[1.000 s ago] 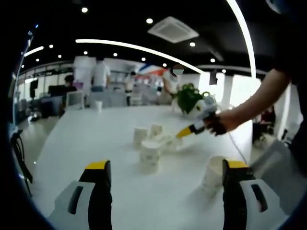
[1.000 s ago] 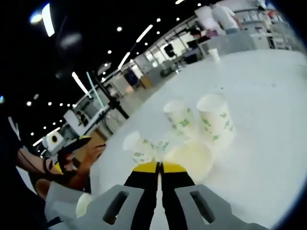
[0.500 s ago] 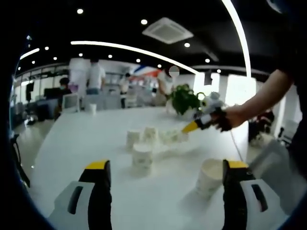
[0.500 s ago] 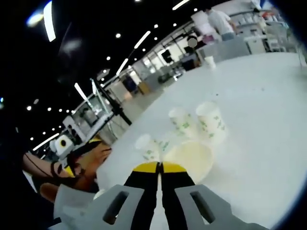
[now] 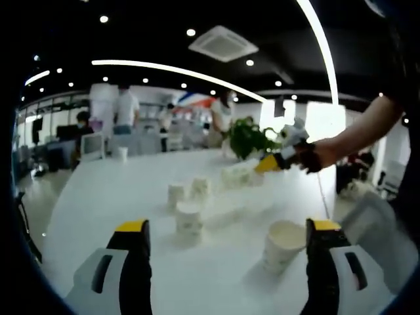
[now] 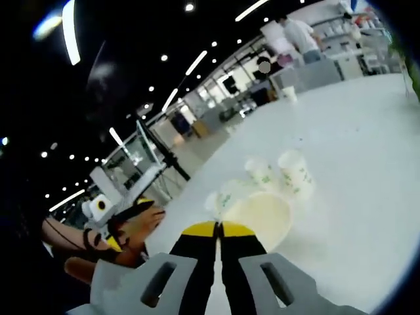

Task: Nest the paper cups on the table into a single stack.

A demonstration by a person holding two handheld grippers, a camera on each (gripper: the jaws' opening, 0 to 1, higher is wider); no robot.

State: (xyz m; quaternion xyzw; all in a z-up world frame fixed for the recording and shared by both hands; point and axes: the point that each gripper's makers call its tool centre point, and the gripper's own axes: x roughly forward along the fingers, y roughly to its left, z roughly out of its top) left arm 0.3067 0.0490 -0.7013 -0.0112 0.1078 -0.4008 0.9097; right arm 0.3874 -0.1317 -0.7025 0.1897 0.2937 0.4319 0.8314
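Your right gripper [image 6: 217,230] pinches the rim of a paper cup [image 6: 259,218] and holds it up so it can drop into another, while your left gripper [image 5: 226,230] waits with jaws spread (other cups [image 5: 188,219] stand on the white surface [image 5: 118,197]).

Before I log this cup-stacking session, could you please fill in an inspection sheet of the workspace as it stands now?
Surface: white table, broad and bare between items.
Job's things: three paper cups standing mouth-down in a cluster; one cup standing mouth-up by the left gripper; one held cup pinched at the rim.
Clutter: a small cup at the far edge; a potted plant.
Grippers: left open, held off the table; right gripper shut on the held cup.
Cables: nothing seen.
Surroundings: open office, ceiling lights, people standing at the back.
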